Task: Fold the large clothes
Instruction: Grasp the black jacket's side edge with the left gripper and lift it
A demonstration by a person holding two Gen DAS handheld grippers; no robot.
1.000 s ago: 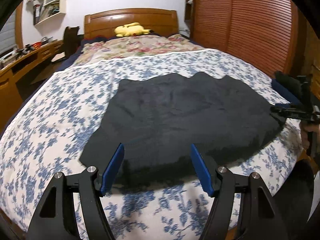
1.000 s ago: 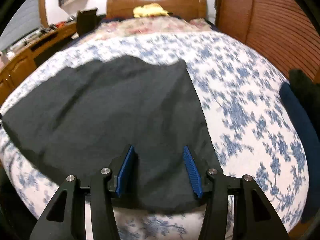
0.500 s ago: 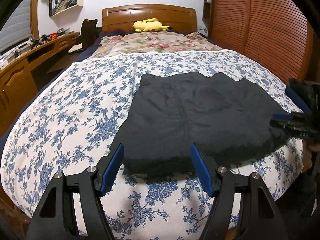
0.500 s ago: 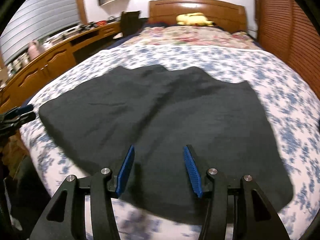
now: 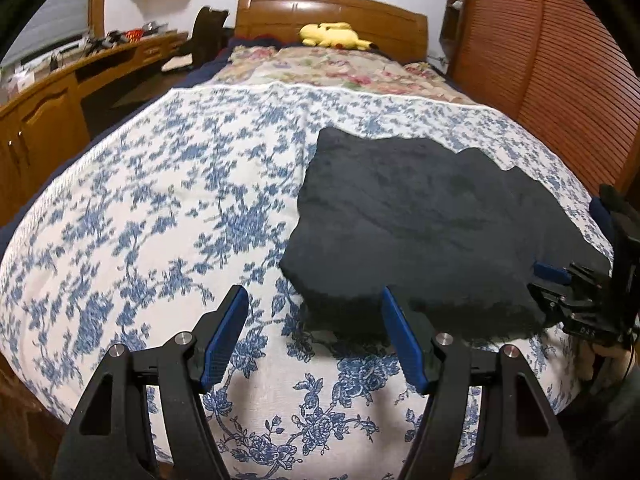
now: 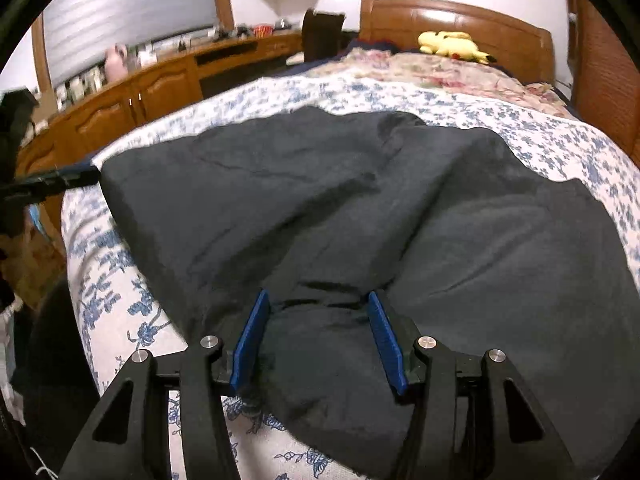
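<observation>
A large black garment point(image 5: 420, 220) lies spread on the blue-flowered bedspread point(image 5: 160, 220). In the left wrist view my left gripper point(image 5: 314, 332) is open over the bedspread, just in front of the garment's near left corner. My right gripper point(image 5: 560, 280) shows at that view's right edge, at the garment's near right side. In the right wrist view the garment point(image 6: 360, 208) fills the middle and my right gripper point(image 6: 320, 336) is open with the near hem between its fingers. The left gripper point(image 6: 56, 180) shows at the far left, by the garment's left corner.
A wooden headboard point(image 5: 332, 12) with a yellow plush toy point(image 5: 336, 36) and a flowered quilt point(image 5: 328, 68) is at the far end. A wooden desk and cabinets point(image 5: 48, 104) run along the left. A slatted wooden wardrobe point(image 5: 560, 60) stands on the right.
Both grippers have swung left around the bed's foot. The left one has drawn back off the garment's near edge to its left corner. Both stay open.
</observation>
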